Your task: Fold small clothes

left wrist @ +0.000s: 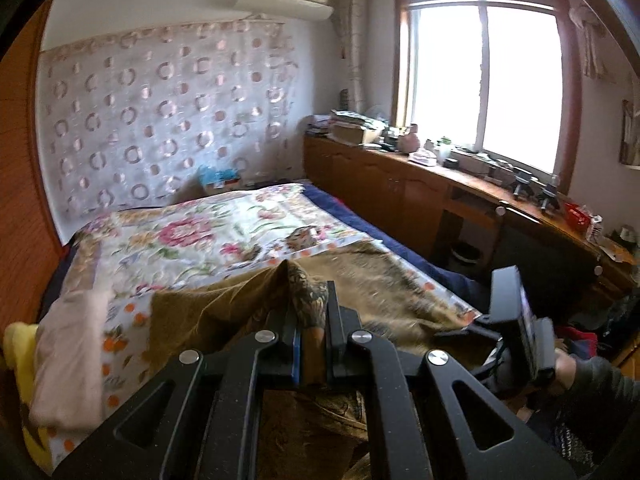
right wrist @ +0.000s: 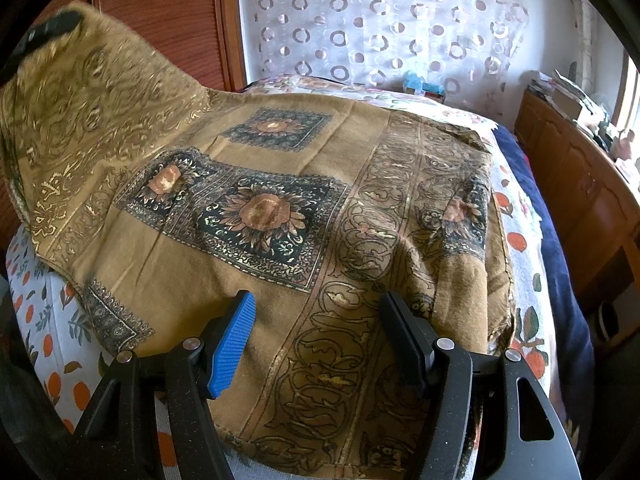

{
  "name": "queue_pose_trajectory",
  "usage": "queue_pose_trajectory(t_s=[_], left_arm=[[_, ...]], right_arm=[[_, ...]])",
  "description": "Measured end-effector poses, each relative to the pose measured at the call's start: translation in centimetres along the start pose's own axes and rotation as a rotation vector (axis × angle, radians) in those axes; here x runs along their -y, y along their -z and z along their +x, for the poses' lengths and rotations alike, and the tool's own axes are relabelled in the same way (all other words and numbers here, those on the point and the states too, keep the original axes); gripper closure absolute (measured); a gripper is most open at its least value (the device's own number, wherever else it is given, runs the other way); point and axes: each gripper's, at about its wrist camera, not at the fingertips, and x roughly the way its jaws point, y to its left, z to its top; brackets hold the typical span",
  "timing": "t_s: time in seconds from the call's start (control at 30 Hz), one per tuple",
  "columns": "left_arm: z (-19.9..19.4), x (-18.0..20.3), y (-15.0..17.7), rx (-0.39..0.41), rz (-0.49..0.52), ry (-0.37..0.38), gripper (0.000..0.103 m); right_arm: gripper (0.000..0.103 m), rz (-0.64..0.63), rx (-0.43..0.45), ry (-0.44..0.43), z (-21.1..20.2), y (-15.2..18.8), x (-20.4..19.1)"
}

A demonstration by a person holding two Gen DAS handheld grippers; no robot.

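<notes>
One brown patterned cloth point(right wrist: 280, 200), two grippers, one bed point(left wrist: 192, 240), one window point(left wrist: 480, 80).

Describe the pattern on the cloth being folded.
Olive-brown cloth with dark sunflower squares and scrollwork borders; clearest in the right wrist view.

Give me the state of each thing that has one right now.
Left hand-held gripper: shut on cloth.
Right hand-held gripper: open, over cloth.
Cloth: spread on the bed, one corner lifted.
Pink garment: folded, at the bed's edge.
Bed: covered with a floral sheet.
</notes>
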Motion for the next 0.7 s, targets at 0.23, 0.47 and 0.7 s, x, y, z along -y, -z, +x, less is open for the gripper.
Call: queue_pose_trajectory(t_s=[0.23, 0.47, 0.7], left_arm=[[2.2, 2.5, 0.1, -0.049, 0.017, 0.036, 0.092], [1.4, 1.9, 2.7, -0.073, -0.006, 0.048, 0.045], [-0.4, -1.2, 6.4, -0.076, -0.059, -0.068, 0.04]], right_arm=[[0.036, 0.068, 0.044, -0.008, -0.6, 0.5, 0.9], [0.036, 0.079, 0.055, -0.005, -0.6, 0.7, 1.0], [0.036, 0.098, 0.085, 0.002, -1.1, 1.0, 1.6]])
